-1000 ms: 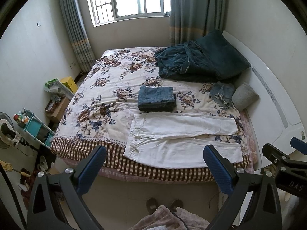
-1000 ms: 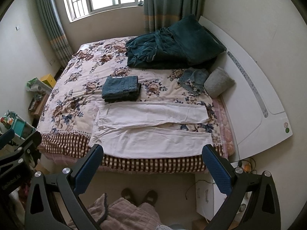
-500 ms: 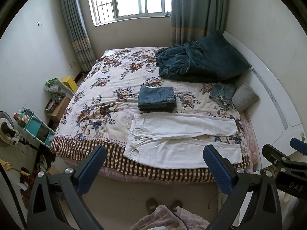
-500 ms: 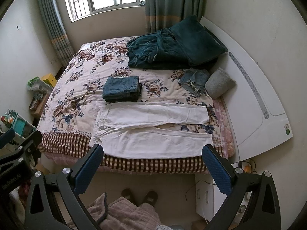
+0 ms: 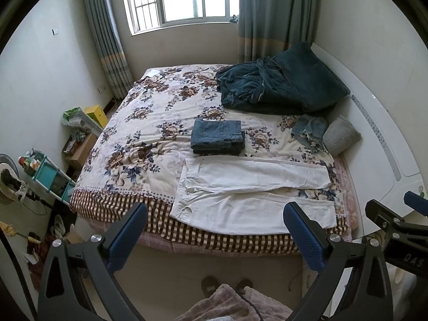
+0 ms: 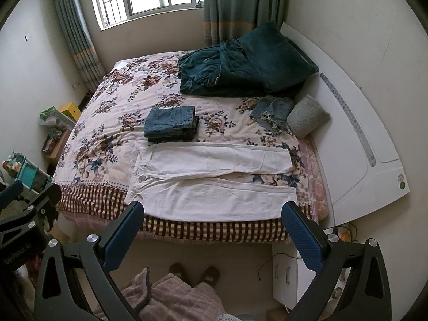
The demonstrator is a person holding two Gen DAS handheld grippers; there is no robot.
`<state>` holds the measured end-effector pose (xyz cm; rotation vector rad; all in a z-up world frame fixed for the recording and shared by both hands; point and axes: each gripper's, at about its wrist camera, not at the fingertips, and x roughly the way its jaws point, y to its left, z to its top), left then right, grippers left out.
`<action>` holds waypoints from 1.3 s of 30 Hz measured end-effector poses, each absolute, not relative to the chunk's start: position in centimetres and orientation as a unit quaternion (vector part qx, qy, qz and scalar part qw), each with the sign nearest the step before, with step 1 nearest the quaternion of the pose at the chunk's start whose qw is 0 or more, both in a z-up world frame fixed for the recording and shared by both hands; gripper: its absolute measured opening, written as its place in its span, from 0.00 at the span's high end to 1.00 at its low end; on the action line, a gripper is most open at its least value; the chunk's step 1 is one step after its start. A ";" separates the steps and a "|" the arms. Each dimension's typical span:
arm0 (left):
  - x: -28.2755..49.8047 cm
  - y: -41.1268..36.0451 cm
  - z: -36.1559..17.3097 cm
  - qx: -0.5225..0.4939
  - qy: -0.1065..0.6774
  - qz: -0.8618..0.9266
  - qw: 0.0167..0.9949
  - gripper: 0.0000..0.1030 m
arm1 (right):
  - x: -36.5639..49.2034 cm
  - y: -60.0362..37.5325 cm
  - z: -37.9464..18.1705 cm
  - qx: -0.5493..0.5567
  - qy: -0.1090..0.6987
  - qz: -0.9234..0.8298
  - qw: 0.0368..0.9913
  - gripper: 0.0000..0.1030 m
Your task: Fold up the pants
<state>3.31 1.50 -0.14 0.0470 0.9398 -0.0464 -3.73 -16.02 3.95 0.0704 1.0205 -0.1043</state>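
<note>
Here, left view: left tool (image 5: 214, 222) spread apart, empty, above the floor short of the bed (image 5: 128, 147); pants (image 5: 251, 192) flat at the bed's near edge, jeans (image 5: 217, 137) just behind.
Right view: right tool (image 6: 212, 220) spread apart, empty; pants (image 6: 211, 182) at the bed's (image 6: 101, 144) near edge.

Both wrist views high above bed (image 5: 149, 123)
</note>
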 end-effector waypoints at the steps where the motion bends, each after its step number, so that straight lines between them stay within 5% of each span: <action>1: 3.3 1.5 -0.1 0.022 0.453 -0.022 0.891 0.00 | -3.7 -16.0 3.9 0.033 0.488 -0.050 0.871 0.00; 18: 4.1 -0.8 -2.1 0.014 0.439 0.016 0.898 0.00 | -3.0 -17.2 1.9 0.038 0.484 -0.064 0.872 0.00; 39: 24.6 -8.2 -17.8 0.061 0.543 -0.021 0.837 0.00 | 19.9 -26.0 -18.4 0.086 0.556 -0.148 0.813 0.00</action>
